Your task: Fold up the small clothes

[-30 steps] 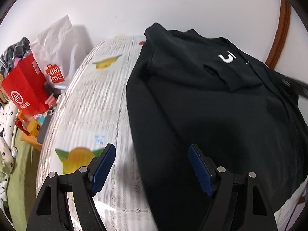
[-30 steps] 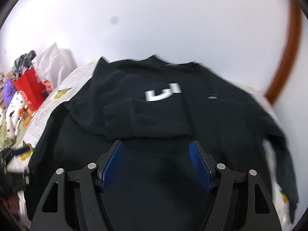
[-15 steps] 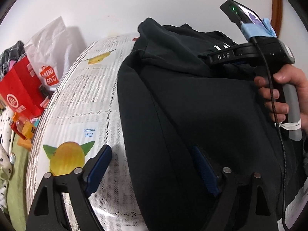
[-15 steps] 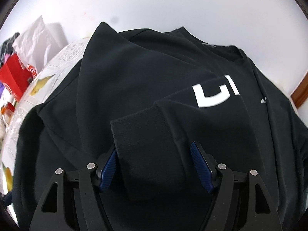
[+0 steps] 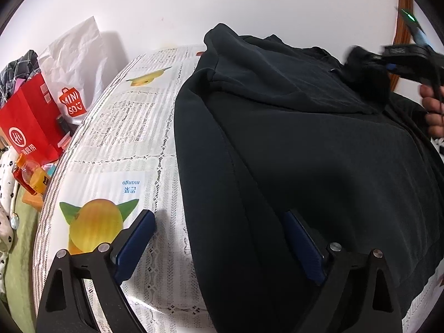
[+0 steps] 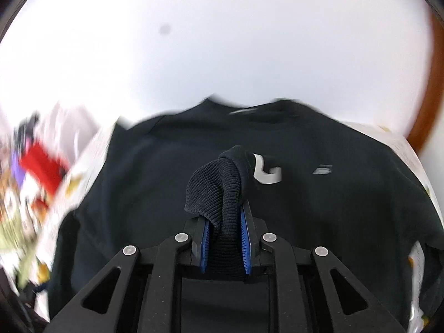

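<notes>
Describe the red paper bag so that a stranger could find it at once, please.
Start at the table with the mango-print tablecloth where the black sweatshirt lies. Beyond the cloth's left edge is a clutter of bags. The red paper bag stands in front of the white Miniso bag; it alone is solid red with a white circular logo.

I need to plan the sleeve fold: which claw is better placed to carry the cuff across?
Right. The right claw is closing on the ribbed cuff of the black sweatshirt; the left claw is opening, straddling the sweatshirt's side edge.
</notes>
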